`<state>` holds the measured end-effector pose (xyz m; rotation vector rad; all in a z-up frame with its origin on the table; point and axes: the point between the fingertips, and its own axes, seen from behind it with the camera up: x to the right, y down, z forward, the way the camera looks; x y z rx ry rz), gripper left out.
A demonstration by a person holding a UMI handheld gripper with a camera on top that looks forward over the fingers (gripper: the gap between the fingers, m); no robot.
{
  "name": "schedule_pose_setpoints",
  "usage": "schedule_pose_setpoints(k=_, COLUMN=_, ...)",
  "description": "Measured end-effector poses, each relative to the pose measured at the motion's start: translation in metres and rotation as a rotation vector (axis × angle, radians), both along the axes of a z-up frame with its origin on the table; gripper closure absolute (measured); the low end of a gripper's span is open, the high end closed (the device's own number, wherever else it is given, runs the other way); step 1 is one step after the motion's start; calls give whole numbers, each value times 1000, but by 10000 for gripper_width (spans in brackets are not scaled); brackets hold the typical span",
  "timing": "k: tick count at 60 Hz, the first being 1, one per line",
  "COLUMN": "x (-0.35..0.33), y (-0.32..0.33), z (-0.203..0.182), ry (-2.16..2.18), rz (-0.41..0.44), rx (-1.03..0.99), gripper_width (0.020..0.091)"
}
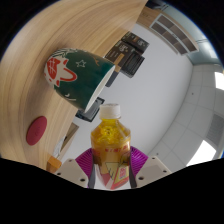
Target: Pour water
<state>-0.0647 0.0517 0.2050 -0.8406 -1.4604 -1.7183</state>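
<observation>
Your gripper [110, 168] has its magenta pads [88, 160] pressed against both sides of a clear plastic bottle [109, 140] of yellow liquid with a white cap, held upright. Beyond it, a glossy green mug [78, 75] sits on the pale wood-grain table [40, 45].

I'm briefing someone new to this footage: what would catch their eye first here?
First the bottle of yellow liquid with a white cap, upright between the gripper fingers, whose magenta pads press its lower sides. Beyond it, on the wooden table, stands a green mug with red and white decoration, its open mouth toward the bottle. A small red disc lies on the table beside the bottle.
</observation>
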Motion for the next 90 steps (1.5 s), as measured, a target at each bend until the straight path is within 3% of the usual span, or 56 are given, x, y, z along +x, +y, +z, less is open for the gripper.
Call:
schedule_pose_setpoints(k=15, x=2, y=1, z=4, ry=111, rz=11, rx=2, gripper_width=626)
schedule_pose_setpoints(k=30, x=46, y=6, z=8, ry=1197, rz=24, rx=-30, gripper_width=623)
schedule_pose_setpoints(k=40, x=58, y=16, z=-52, ry=1966, rz=-17, rx=-201, gripper_width=624)
schedule_pose_setpoints(k=41, x=57, y=11, z=-73, ry=2041, rz=-5, rx=-184, gripper_width=623)
schedule_pose_setpoints(k=47, x=69, y=27, z=-88, ry=2132, rz=-52, rx=-243, gripper_width=626)
schedule_pose_setpoints(k=48, x=67, y=17, z=-107, ry=2166, rz=-29, rx=-203, gripper_width=626)
schedule_pose_setpoints(k=53, x=68, y=28, z=-107, ry=2146, rz=-50, rx=-264, gripper_width=619)
schedule_pose_setpoints(k=54, x=62, y=16, z=-130, ry=2194, rz=-16, rx=-219, gripper_width=616)
schedule_pose_setpoints(k=55, x=63, y=24, z=-118, ry=2165, rz=-35, rx=-251, gripper_width=616)
schedule_pose_setpoints(k=58, x=59, y=23, z=-134, ry=2165, rz=-45, rx=-266, gripper_width=612)
schedule_pose_setpoints(k=66, x=59, y=23, z=-132, ry=2161, rz=-34, rx=-243, gripper_width=611)
schedule_pose_setpoints(k=69, x=60, y=23, z=-132, ry=2163, rz=-37, rx=-246, gripper_width=592)
schedule_pose_setpoints(k=76, x=60, y=19, z=-135, ry=2154, rz=-79, rx=-271, gripper_width=469)
schedule_pose_setpoints(k=82, x=55, y=3, z=-132, ry=2158, rz=-118, rx=-347, gripper_width=243)
schedule_pose_setpoints(k=90, x=56, y=-37, z=-120, ry=2136, rz=-117, rx=-388, gripper_width=260)
